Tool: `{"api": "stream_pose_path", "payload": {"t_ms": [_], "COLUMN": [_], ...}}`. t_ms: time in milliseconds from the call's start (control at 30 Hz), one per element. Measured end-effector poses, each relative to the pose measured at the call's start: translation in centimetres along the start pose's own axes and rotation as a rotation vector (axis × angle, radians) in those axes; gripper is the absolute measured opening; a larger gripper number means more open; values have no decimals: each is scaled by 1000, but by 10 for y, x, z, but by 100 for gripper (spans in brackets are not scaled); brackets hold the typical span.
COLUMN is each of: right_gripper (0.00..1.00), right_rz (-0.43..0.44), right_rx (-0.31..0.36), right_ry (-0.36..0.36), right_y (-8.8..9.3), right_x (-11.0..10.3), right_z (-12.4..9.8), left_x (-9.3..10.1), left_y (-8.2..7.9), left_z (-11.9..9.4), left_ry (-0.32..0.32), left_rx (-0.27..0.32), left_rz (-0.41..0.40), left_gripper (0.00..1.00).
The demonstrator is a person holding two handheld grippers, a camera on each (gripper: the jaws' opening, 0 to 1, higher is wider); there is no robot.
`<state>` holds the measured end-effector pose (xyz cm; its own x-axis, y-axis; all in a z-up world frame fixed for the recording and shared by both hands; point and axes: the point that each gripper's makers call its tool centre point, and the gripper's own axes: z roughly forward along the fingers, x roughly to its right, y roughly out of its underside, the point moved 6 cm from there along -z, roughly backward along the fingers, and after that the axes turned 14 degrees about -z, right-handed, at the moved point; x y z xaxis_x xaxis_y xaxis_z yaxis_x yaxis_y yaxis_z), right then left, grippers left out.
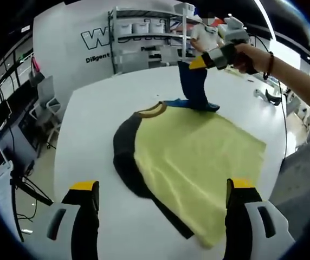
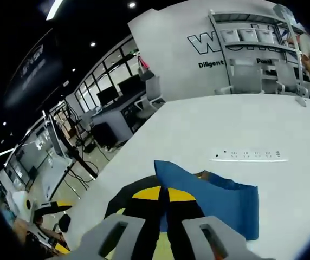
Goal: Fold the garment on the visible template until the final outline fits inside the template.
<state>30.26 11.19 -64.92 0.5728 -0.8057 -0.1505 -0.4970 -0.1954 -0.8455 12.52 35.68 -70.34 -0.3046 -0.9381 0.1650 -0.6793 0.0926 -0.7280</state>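
The garment point(image 1: 190, 162), a yellow shirt with dark sleeves and a yellow-trimmed collar, is spread flat near the middle of the white desk point(image 1: 90, 124), its hem toward the desk's near edge. At the collar end a blue sleeve point(image 1: 194, 86) is lifted off the desk, pinched in the clenched jaws of the right gripper point(image 1: 198, 63), presumably so it can be carried inward over the yellow body as a fold. In the right gripper view the same blue cloth point(image 2: 220, 197) hangs just ahead of the jaws. The left gripper point(image 1: 160, 203) is held released above the hem, touching nothing, apparently kept ready. No template outline can be made out. A power strip point(image 2: 248, 156) lies farther along the desk.
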Motion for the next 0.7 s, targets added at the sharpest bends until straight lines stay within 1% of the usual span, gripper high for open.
{"api": "stream_pose_path", "payload": {"t_ms": [200,333,433,467,567,600,700], "right_gripper": [0,0,0,0,0,0,0], "right_rz": [-5,-2,0,3,5,6,-8], "right_rx": [-1,-18,-28,-33,-39,-61,-90], "right_ry": [-31,-59,-72,-80,-78,-76,-80], "right_y": [-3,1,4,6,10,14,25], "right_x": [-25,-45,-53,-59,-65,-67,-71], "right_z": [19,34,40,45,52,57,68], "left_x": [-1,-2,-4,-4,-5,-6,-7], "left_y": [0,1,4,5,6,7,8], "left_z": [0,0,0,0,-1,-1,-1], "left_ry": [-1,-1,-8,-9,-11,-12,-14], "left_rx": [0,0,-9,-12,-12,-12,-15], "left_rz": [1,1,1,-2,-4,-6,-7], "left_gripper": [99,99,99,99,99,99,98]}}
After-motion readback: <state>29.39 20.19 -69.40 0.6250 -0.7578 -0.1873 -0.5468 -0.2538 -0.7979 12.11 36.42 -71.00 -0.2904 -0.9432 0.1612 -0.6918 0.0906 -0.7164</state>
